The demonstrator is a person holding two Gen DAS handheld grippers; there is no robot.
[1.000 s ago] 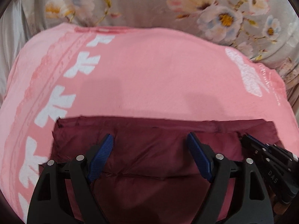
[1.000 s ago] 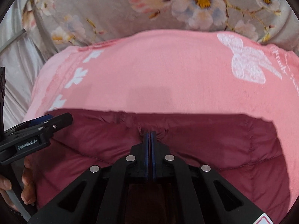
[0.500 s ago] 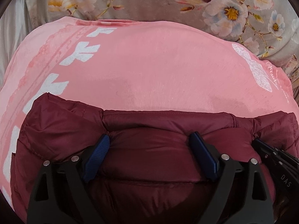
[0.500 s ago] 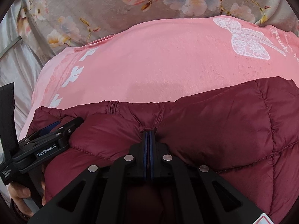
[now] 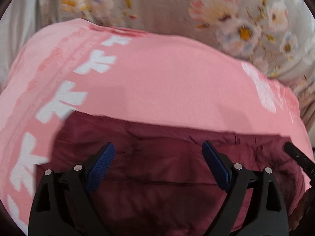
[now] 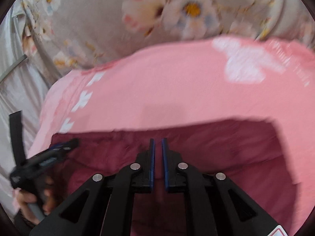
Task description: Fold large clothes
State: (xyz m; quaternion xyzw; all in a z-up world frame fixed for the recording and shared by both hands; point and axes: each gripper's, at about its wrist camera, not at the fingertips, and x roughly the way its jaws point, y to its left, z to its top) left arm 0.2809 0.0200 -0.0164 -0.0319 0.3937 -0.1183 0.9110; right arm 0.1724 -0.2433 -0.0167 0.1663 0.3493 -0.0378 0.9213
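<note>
Both claws hang over the maroon puffer jacket [image 5: 169, 169], and neither grips it. Going from the largest thing down: a grey floral bedspread [image 6: 94, 25] fills the far part of both views, from about ten o'clock round to two o'clock. On it lies a pink blanket [image 5: 167, 82] with white leaf prints along its nine o'clock side and a white butterfly print toward two o'clock. The jacket lies on the blanket's near part, at six o'clock in both views, with a straight far edge running across from nine to three o'clock.

In the left wrist view the left gripper [image 5: 158, 157] stands with its jaws spread wide, its blue pads [image 5: 101, 164] apart over the jacket's near middle; the cloth shows between them but is not pinched. Its jaws have just been opening. The tip of the right gripper [image 5: 295, 155] enters at four o'clock, over the jacket's far right corner.

In the right wrist view the right gripper [image 6: 158, 147] has its jaws parted by a narrow slit with nothing caught between them, the jacket showing beyond the tips; they have just been opening. At eight o'clock the person's left hand [image 6: 29, 198] holds the left gripper's handle, its tip over the jacket's left corner. Both views are blurred.
</note>
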